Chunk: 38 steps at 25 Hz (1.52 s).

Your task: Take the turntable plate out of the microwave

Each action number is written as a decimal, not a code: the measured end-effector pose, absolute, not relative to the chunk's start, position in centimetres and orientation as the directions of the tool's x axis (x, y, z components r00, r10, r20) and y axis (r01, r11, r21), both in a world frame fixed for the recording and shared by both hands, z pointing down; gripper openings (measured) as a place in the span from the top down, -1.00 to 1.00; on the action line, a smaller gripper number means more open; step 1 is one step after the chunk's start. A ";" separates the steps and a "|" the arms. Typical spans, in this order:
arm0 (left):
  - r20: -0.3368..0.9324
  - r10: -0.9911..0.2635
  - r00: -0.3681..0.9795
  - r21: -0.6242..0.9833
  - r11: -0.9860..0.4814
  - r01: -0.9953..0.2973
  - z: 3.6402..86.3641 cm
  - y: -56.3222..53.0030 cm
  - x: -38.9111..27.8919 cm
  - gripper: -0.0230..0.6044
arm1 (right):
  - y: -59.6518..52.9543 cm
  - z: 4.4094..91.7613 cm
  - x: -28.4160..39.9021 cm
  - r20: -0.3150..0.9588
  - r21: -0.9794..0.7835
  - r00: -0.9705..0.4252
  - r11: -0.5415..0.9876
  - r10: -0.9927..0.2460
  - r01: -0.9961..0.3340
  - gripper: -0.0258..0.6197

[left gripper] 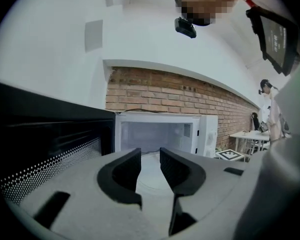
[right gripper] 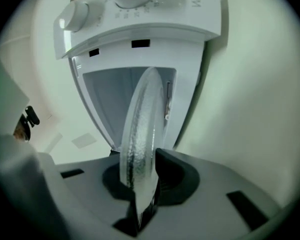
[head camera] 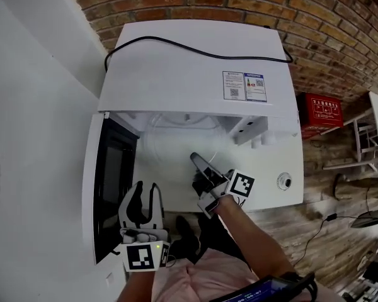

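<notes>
Clamped on the rim of the glass turntable plate [right gripper: 142, 129], the right gripper's [right gripper: 145, 169] jaws hold the plate edge-on between them, and the plate reaches away toward the microwave's [right gripper: 140, 49] open cavity. From the head view the right gripper [head camera: 198, 162] sits just in front of the microwave [head camera: 176, 74]. The plate [head camera: 167, 153] shows as a faint clear disc at the mouth of the cavity. Whether its far edge is still inside cannot be told.

Released and holding nothing, the left gripper's [left gripper: 150, 156] jaws stand apart, pointing at the microwave [left gripper: 160, 134] from a little way in front of it. In the head view the left gripper [head camera: 147, 190] is near the free edge of the microwave's door [head camera: 113, 181], which is swung fully open to the left. The same door [left gripper: 45, 139], with its dotted window, fills the left of the left gripper view.

A black cable [head camera: 195, 49] lies across the top of the microwave, and two stickers [head camera: 244, 85] sit near the top's front right corner. Two knobs [right gripper: 75, 15] are on the microwave's control panel. A brick wall [head camera: 239, 5] stands behind the microwave.
</notes>
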<state>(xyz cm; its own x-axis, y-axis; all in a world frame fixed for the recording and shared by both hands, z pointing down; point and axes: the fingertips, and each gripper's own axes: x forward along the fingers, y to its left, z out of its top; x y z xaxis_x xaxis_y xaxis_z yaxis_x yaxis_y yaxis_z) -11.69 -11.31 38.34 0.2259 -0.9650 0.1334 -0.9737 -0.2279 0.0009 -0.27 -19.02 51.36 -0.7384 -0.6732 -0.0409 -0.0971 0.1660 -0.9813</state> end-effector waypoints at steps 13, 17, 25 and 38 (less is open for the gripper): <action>0.111 -0.940 0.323 0.016 -0.324 -0.946 38.5 -8.2 -11.5 0.54 | -11.7 52.1 0.5 -0.044 -0.983 -0.705 0.158 -0.707 -0.098 0.80; 0.110 -0.933 0.344 0.016 -0.344 -0.939 38.8 -7.8 -11.3 0.54 | -9.7 52.5 0.5 -0.042 -0.983 -0.704 0.157 -0.708 -0.099 0.80; 0.115 -0.919 0.378 0.014 -0.379 -0.925 39.1 -6.9 -10.8 0.54 | -7.6 54.3 1.0 0.028 -0.988 -0.683 0.084 -0.730 -0.131 0.81; 0.104 -0.927 0.361 0.022 -0.361 -0.932 38.7 -7.3 -11.5 0.55 | -8.7 56.6 1.0 0.277 -0.958 -0.644 -0.252 -0.713 -0.134 0.82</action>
<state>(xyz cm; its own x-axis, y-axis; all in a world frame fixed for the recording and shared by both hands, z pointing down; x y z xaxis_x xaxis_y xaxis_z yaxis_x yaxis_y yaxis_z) -11.52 -7.34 38.72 0.3613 -0.9266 0.1042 -0.9323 -0.3610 0.0222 0.97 -8.72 56.61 -0.6441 -0.7129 0.2773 -0.1335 -0.2521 -0.9584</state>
